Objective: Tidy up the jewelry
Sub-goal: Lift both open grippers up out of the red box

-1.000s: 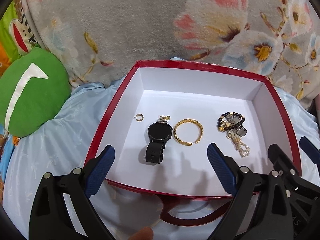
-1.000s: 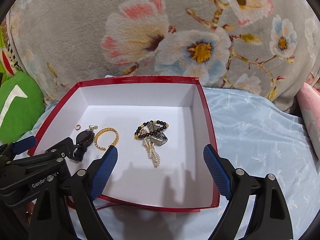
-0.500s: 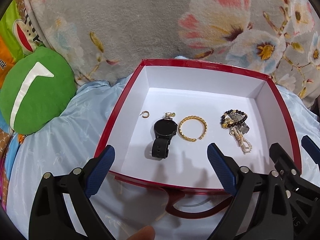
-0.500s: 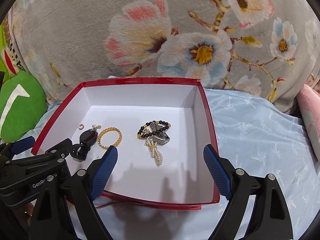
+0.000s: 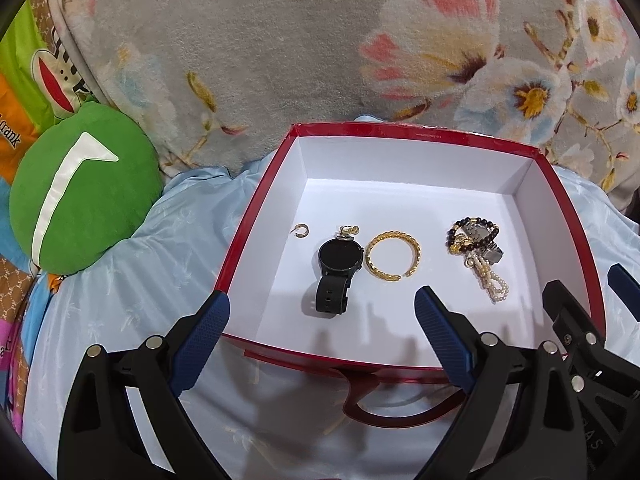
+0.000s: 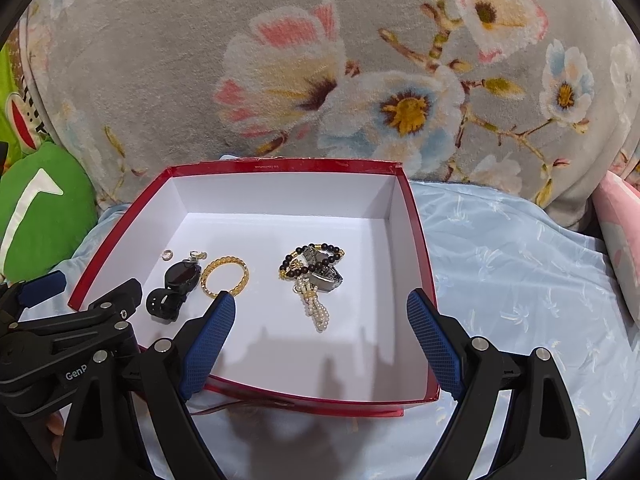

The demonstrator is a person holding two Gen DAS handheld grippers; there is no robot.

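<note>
A red box with a white inside (image 5: 256, 204) (image 6: 420, 240) sits on a pale blue sheet. In it lie a small gold ring (image 5: 300, 231) (image 6: 167, 255), a black watch (image 5: 338, 270) (image 6: 176, 286), a gold bangle (image 5: 393, 255) (image 6: 225, 276), and a tangle of dark beads, pearls and a silver piece (image 5: 478, 250) (image 6: 314, 276). My left gripper (image 5: 322, 344) is open and empty, just short of the box's near edge. My right gripper (image 6: 320, 340) is open and empty over the box's near side.
A grey floral blanket (image 5: 320, 40) (image 6: 320, 60) rises behind the box. A green round cushion (image 5: 80, 188) (image 6: 36, 208) lies to the left. A red loop (image 5: 400, 412) sticks out under the box's near edge. A pink cushion (image 6: 620, 240) is at the far right.
Both grippers have drawn back and up from the box, so it now sits farther away in both views. The jewelry has not moved. Both grippers stay open.
</note>
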